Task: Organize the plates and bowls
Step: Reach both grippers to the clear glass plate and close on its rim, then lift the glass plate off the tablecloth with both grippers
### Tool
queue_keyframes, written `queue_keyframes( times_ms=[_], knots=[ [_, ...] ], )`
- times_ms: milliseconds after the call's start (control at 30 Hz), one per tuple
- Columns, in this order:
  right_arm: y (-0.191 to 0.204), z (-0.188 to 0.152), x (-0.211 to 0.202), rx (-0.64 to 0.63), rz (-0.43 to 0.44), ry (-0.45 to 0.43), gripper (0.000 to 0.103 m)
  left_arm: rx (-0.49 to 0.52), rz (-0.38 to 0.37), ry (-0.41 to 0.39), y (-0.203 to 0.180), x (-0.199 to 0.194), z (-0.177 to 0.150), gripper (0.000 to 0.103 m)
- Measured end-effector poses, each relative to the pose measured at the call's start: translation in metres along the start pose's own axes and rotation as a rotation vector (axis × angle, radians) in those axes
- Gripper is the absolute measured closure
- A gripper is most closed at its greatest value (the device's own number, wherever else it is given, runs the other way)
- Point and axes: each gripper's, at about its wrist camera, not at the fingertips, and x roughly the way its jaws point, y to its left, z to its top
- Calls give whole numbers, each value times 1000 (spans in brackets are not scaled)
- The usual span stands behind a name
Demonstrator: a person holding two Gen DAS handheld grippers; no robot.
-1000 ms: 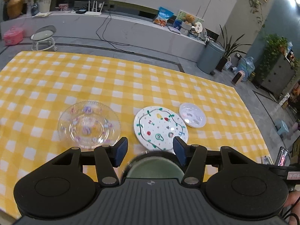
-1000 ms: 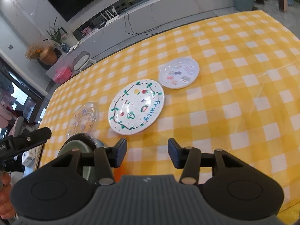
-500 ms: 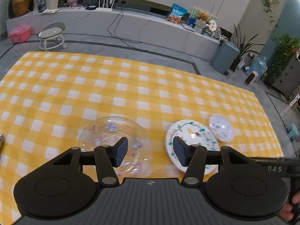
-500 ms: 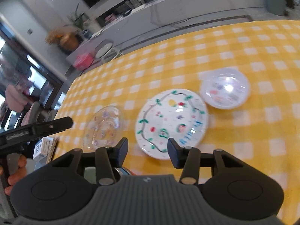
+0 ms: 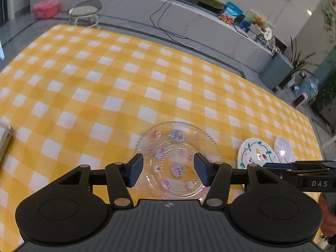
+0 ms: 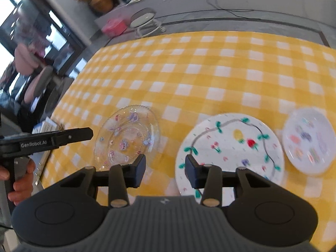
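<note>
Left wrist view: the left gripper (image 5: 168, 173) is hovering with jaws apart and empty directly over the clear glass plate (image 5: 178, 159), lying near the table's (image 5: 105, 79) near edge.

Right wrist view: the right gripper (image 6: 165, 171), jaws just narrowing with nothing between them, is pointing between the glass plate (image 6: 127, 136) and the fruit-patterned plate (image 6: 230, 151); the small white plate (image 6: 308, 140) is lying beside it. The left gripper is nearer the glass plate.
</note>
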Motion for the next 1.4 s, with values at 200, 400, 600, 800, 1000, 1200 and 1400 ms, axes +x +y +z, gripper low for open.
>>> queue_keyframes(
  times_ms=[200, 400, 600, 800, 1000, 1200, 1400],
  knots=[
    [3, 17, 33, -18, 45, 55, 69, -75, -18, 25, 23, 10, -1, 39],
    [1, 25, 59, -1, 86, 114, 72, -158, -57, 67, 40, 23, 3, 40],
    [-1, 26, 72, 16, 106, 139, 80, -180, -65, 93, 47, 33, 3, 47],
    [-10, 29, 81, 52, 108, 168, 81, -181, -60, 109, 49, 38, 1, 60],
    [-18, 30, 85, 92, 161, 173, 83, -163, -56, 110, 49, 38, 1, 71],
    [-19, 31, 89, 115, 178, 175, 94, -106, -33, 93, 40, 39, 0, 76],
    [-20, 30, 87, 131, 165, 165, 97, -141, -31, 96, 46, 37, -2, 89]
  ],
)
